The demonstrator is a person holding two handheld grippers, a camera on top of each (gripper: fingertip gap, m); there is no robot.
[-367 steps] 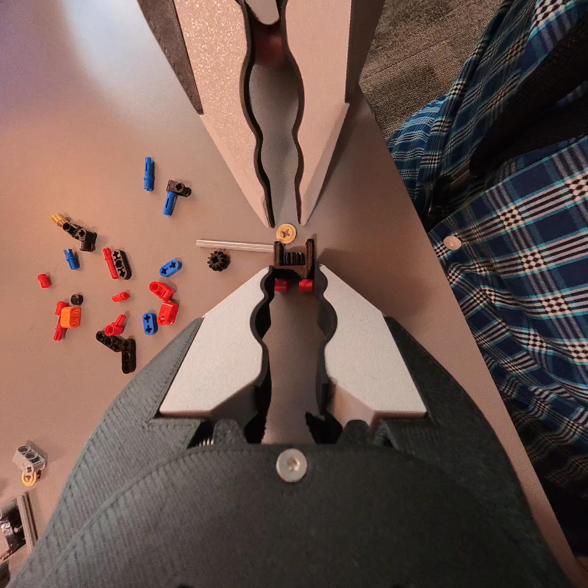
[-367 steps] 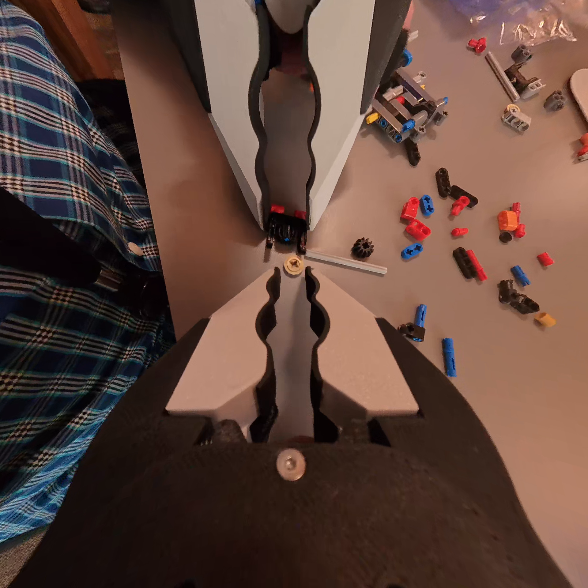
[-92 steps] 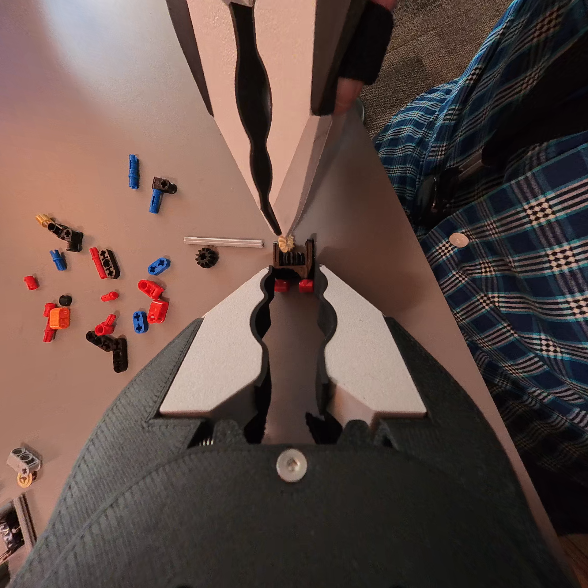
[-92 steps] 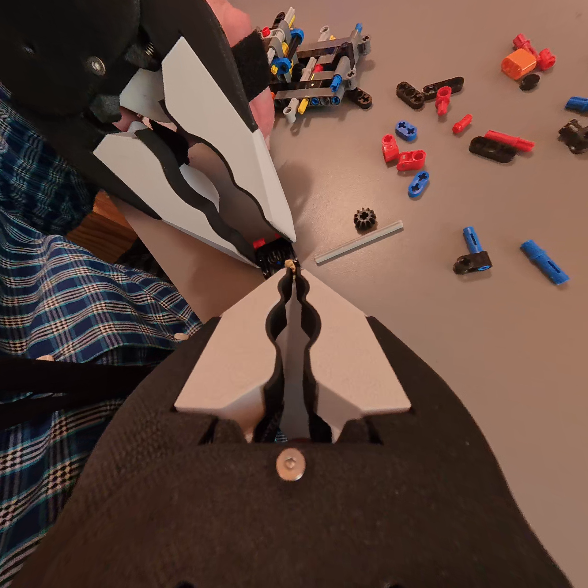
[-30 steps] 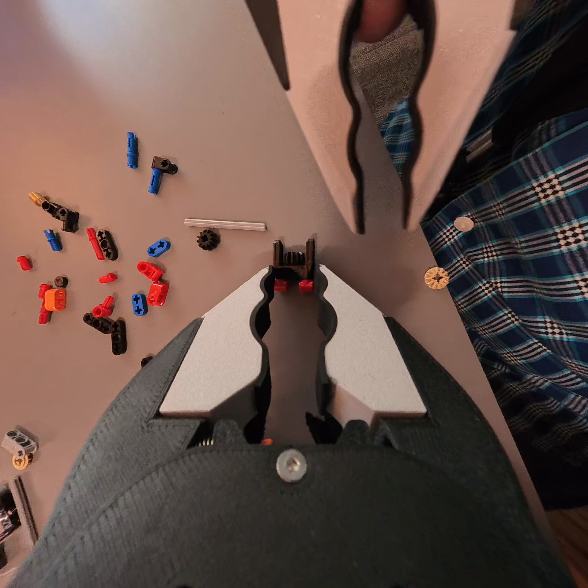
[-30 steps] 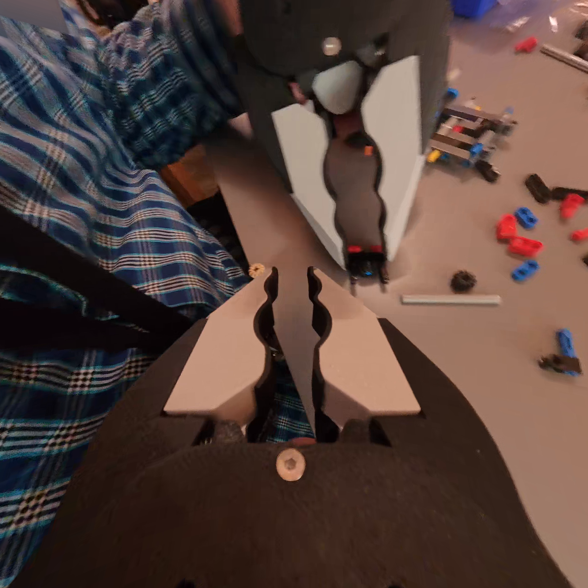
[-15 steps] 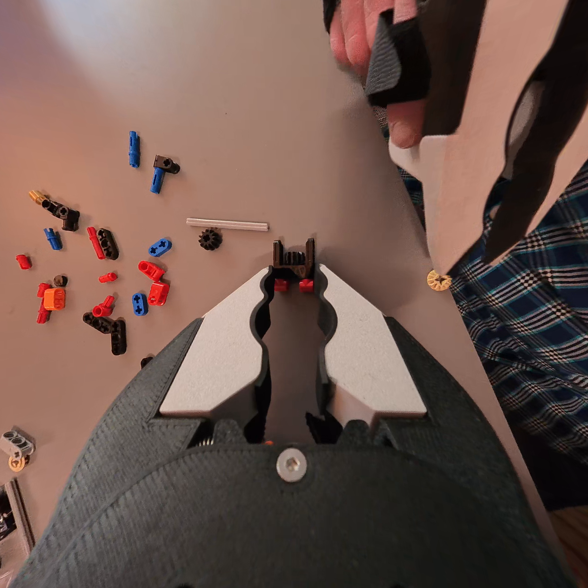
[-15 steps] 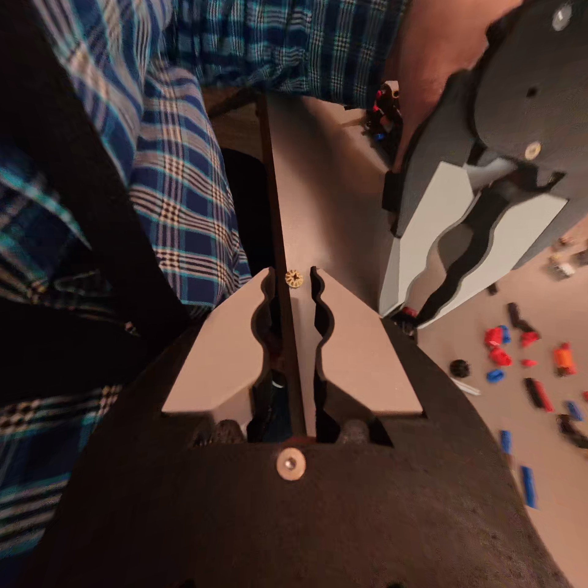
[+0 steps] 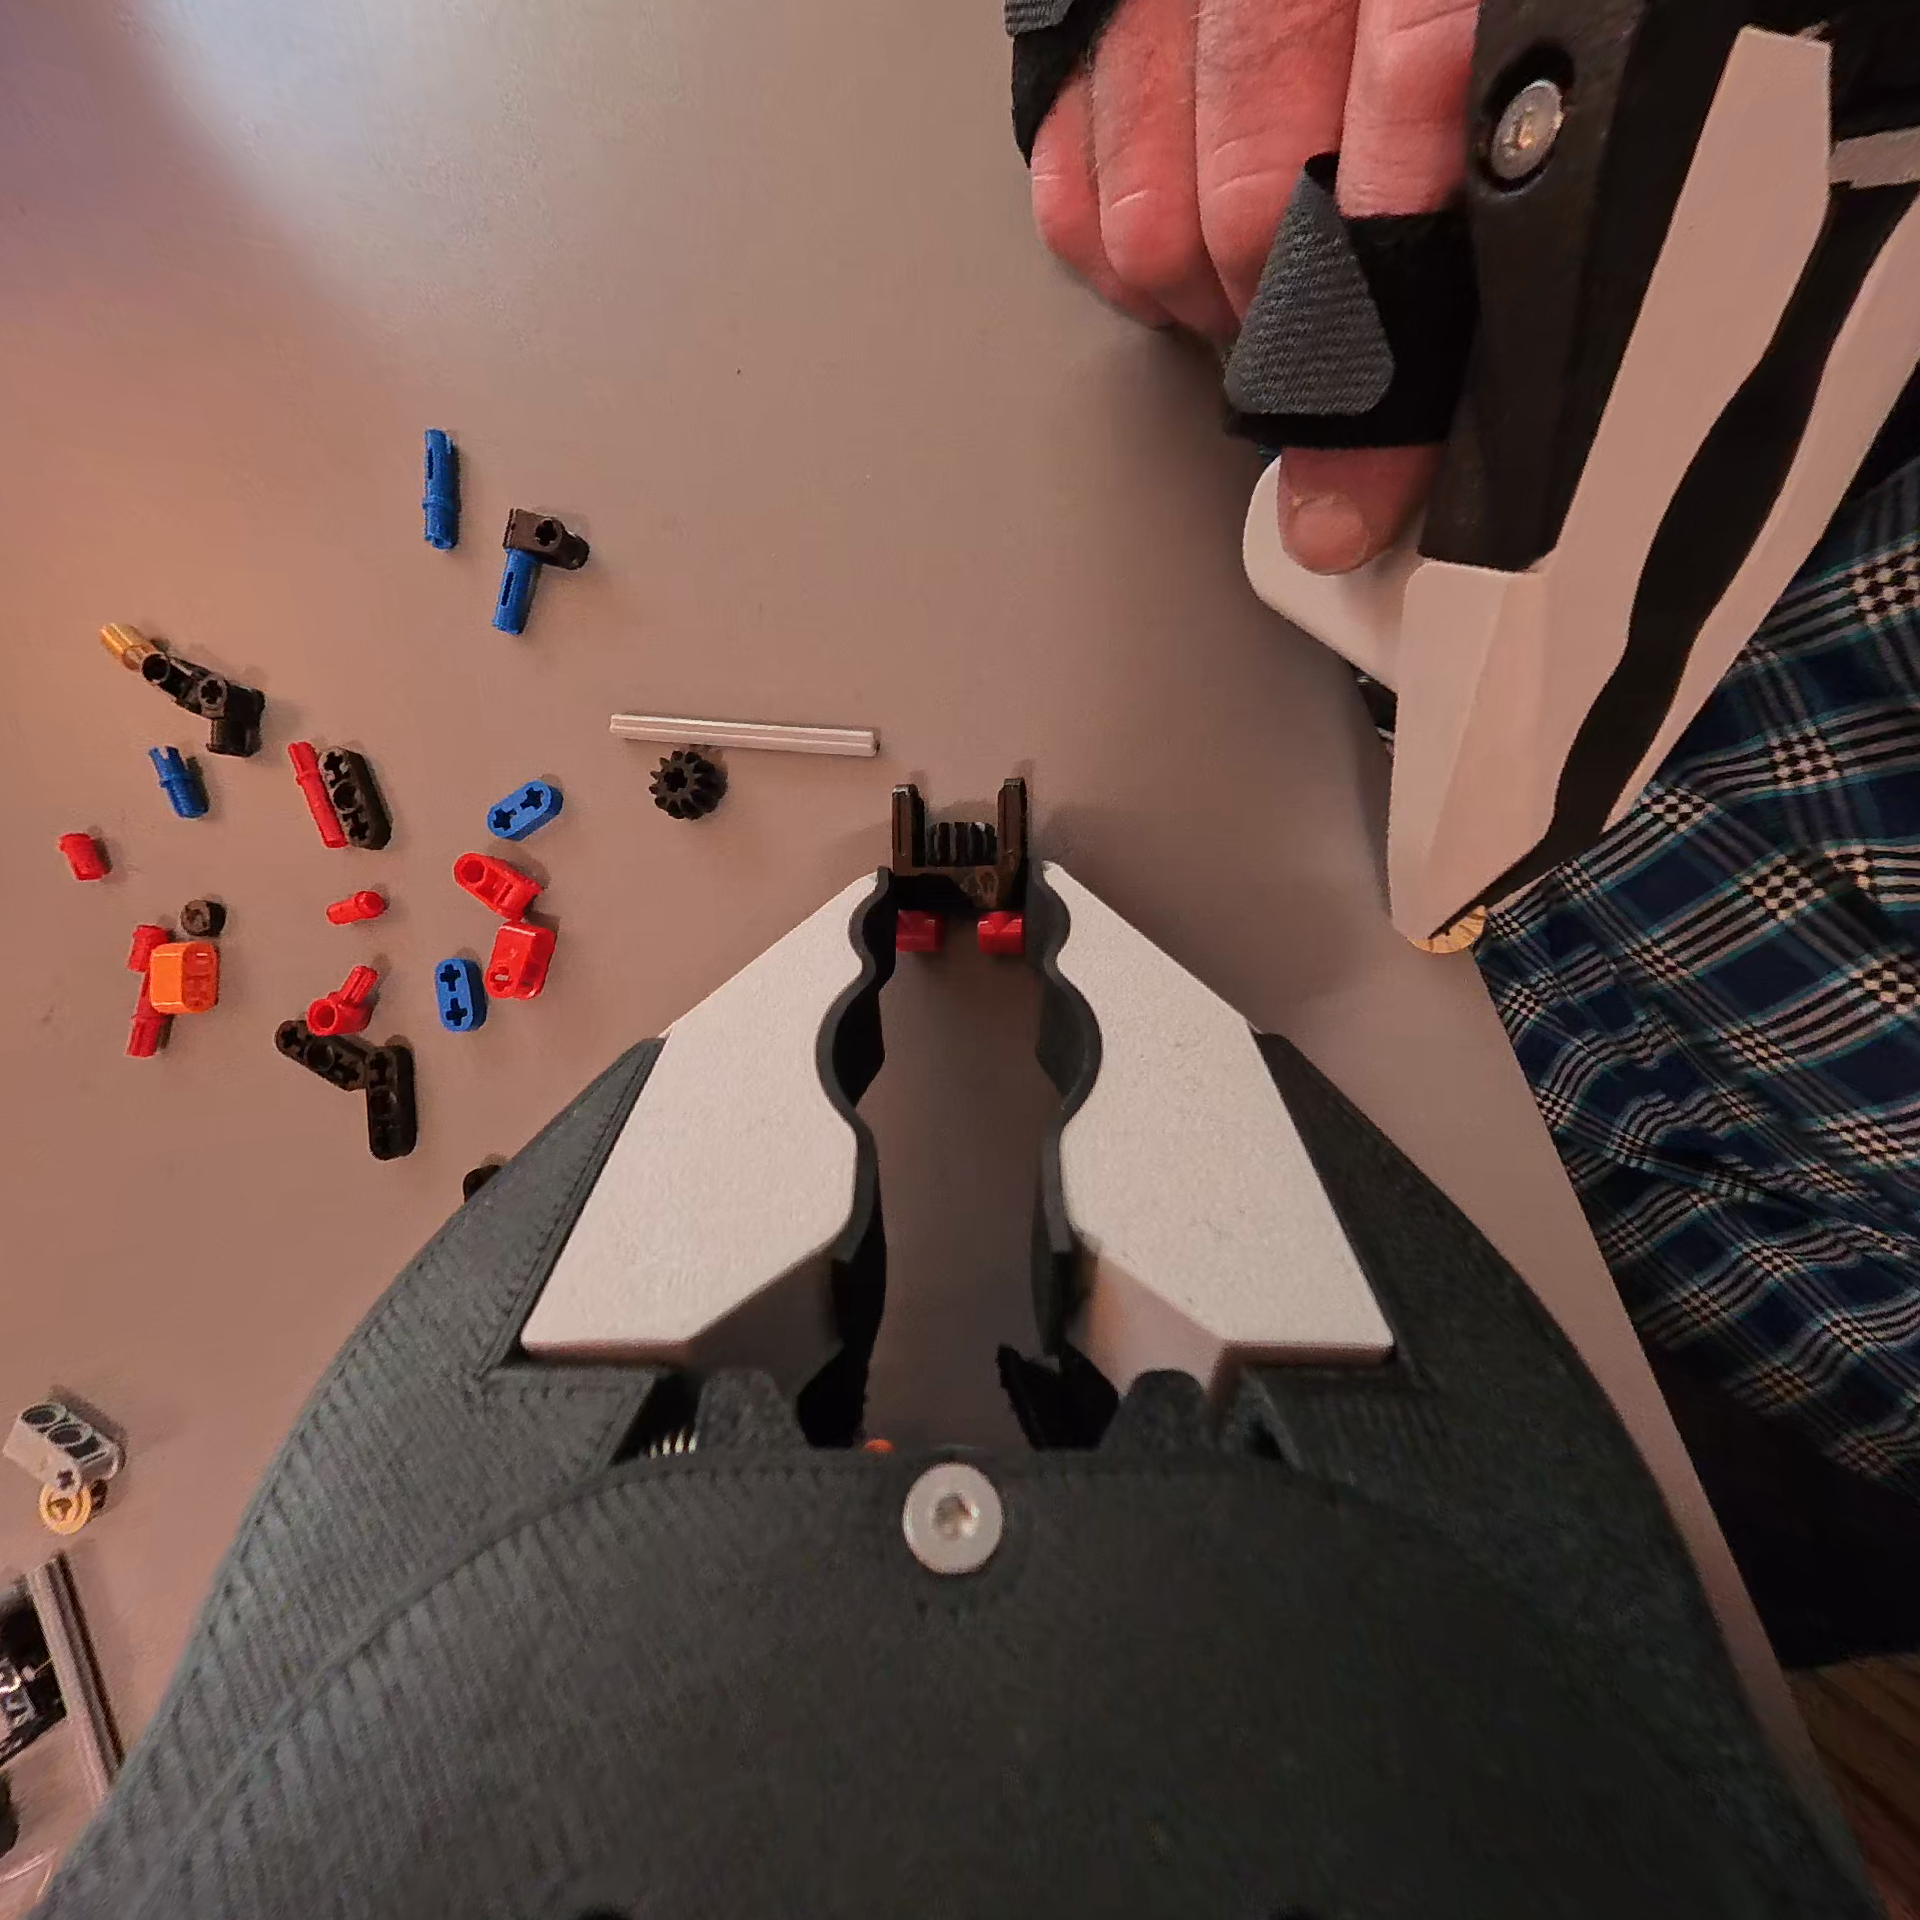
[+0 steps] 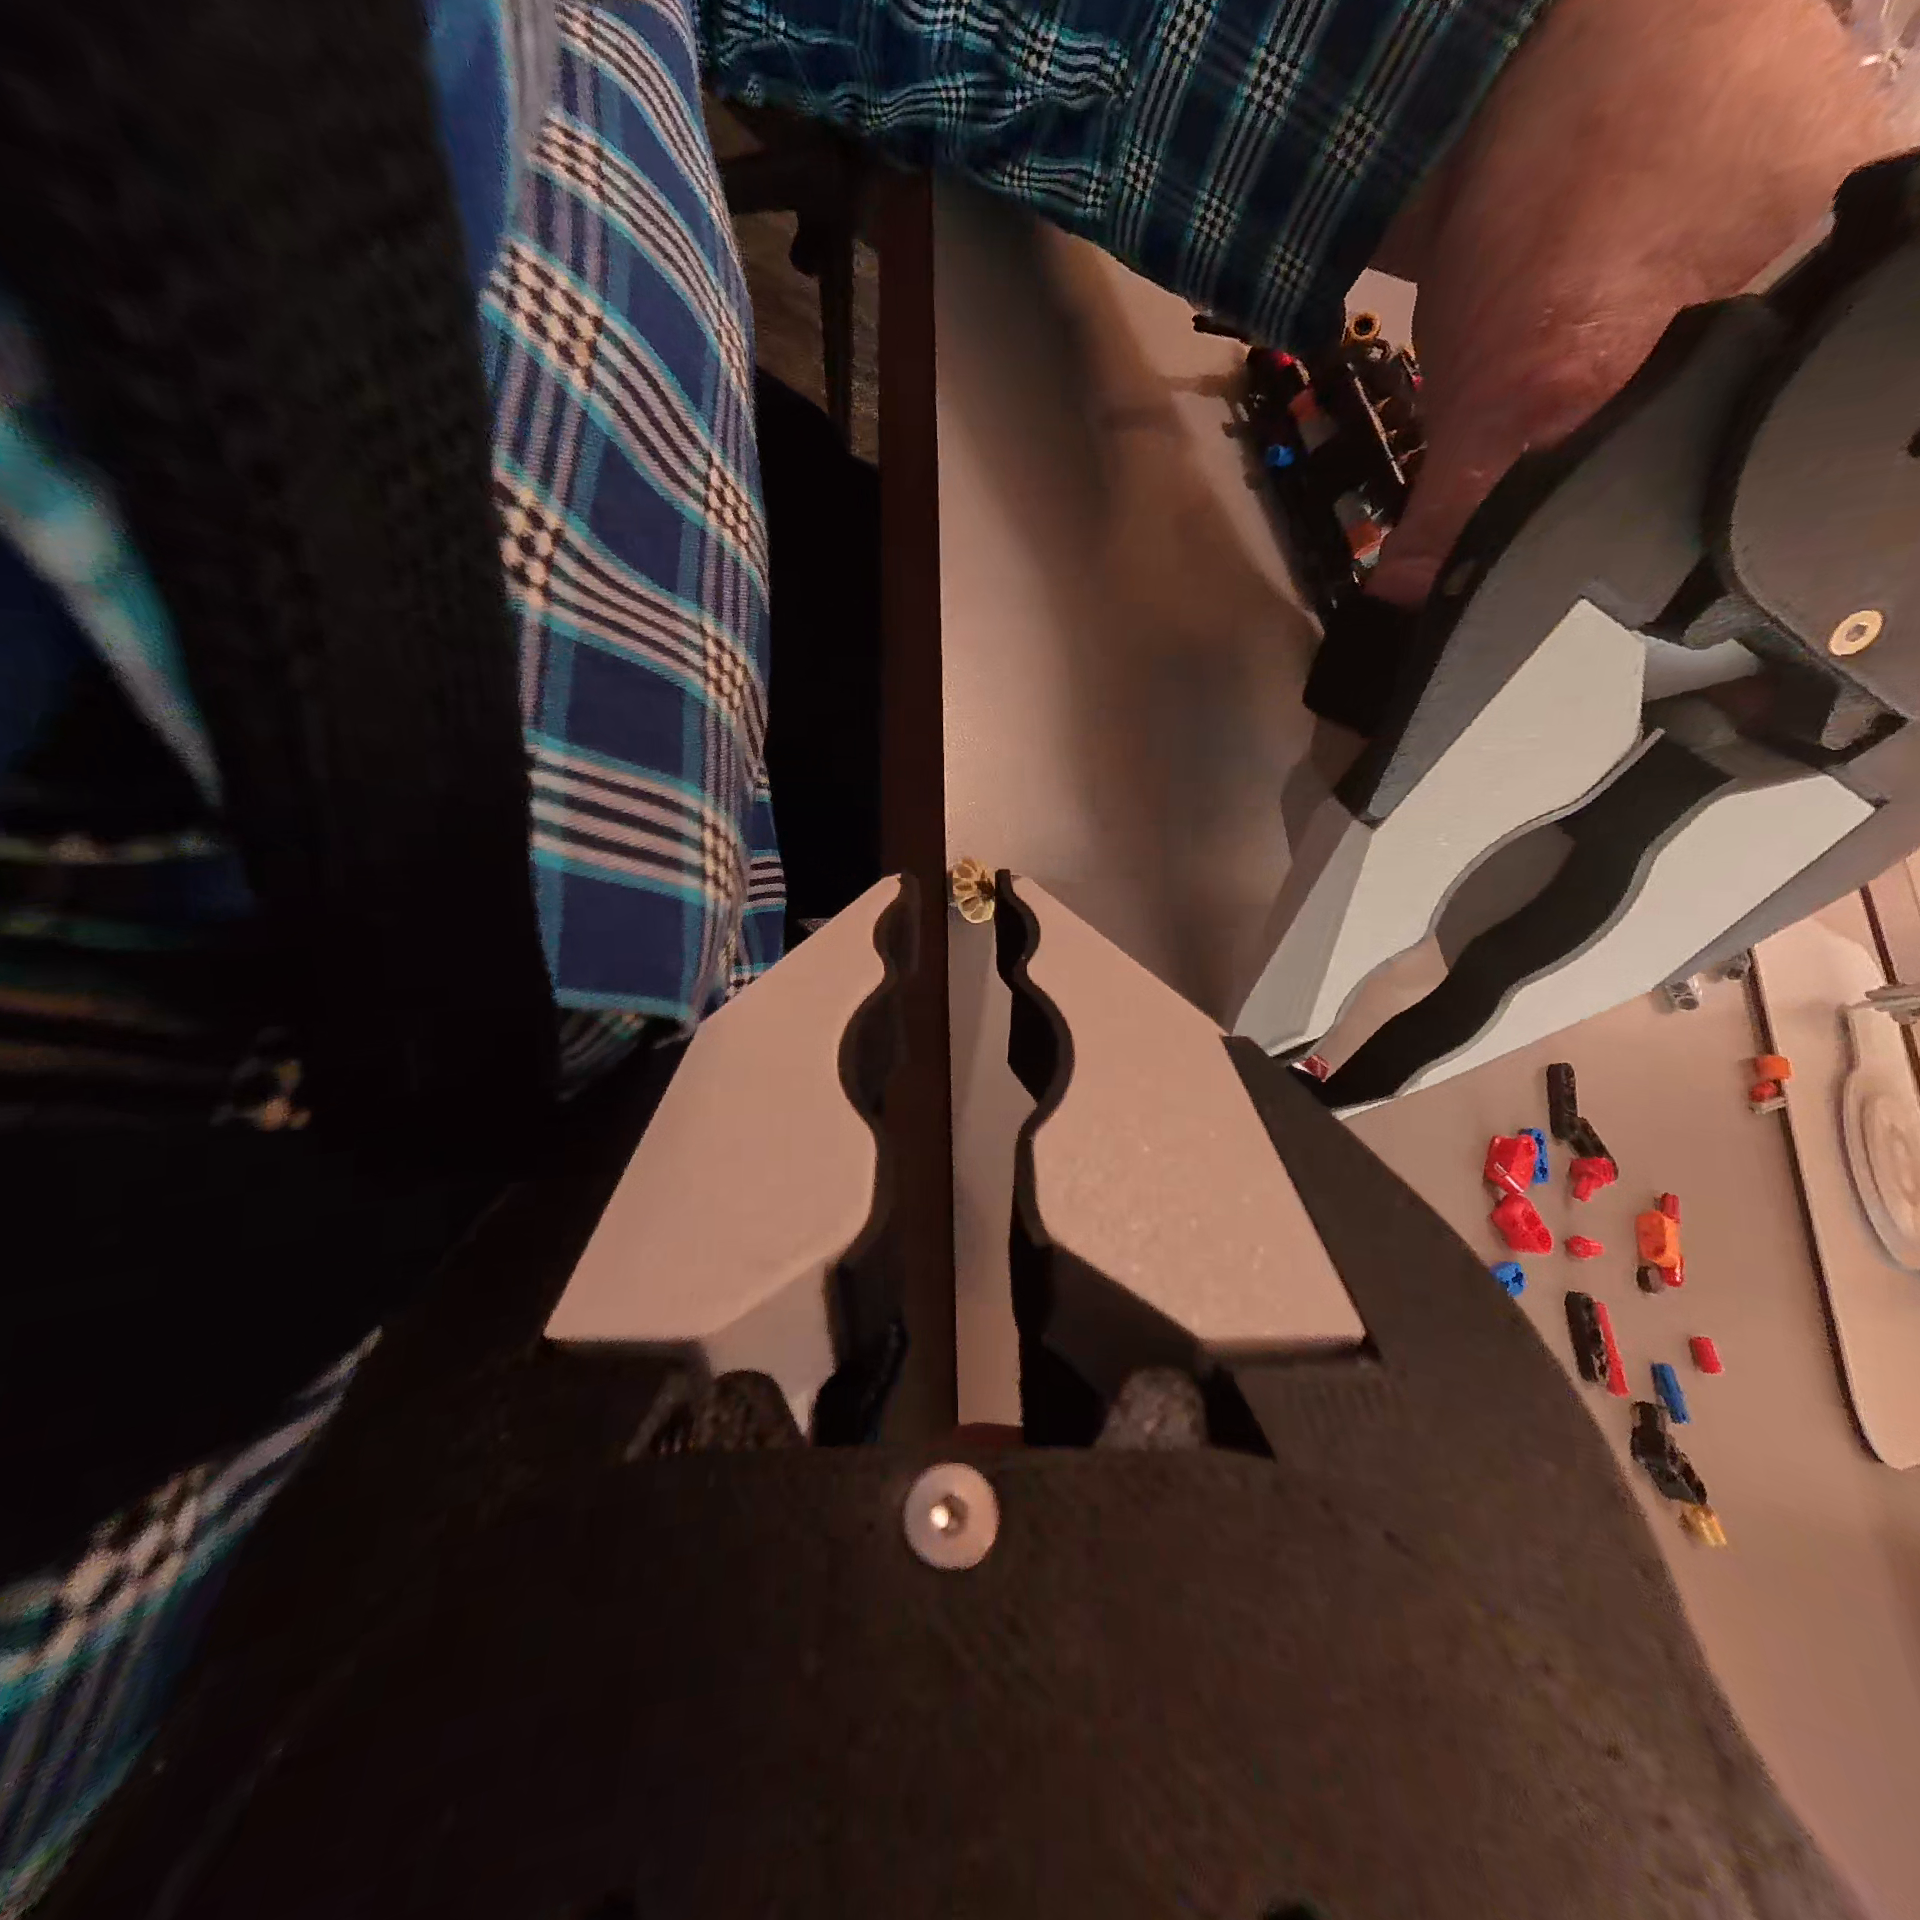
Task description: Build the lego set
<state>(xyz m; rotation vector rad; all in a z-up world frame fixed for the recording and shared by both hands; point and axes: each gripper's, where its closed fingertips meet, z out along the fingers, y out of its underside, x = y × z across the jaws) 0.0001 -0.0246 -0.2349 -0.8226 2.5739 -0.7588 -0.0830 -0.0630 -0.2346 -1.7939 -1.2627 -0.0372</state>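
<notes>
At the counter's [image 9: 831, 312] near edge, the left gripper [image 9: 961, 883] clamps a small black gear housing [image 9: 961, 842] with 2 red pins, apparently steadying it to receive a part, while the right gripper [image 10: 961, 894], jaws slightly apart, reaches for a tan gear [image 10: 971, 890] sitting at the very brink. The right wrist view shows that gear between the fingertips, not yet pinched; the left wrist view shows only its sliver under the fingertip, plus loose red, blue and black pieces [image 9: 499, 914] scattered well apart.
</notes>
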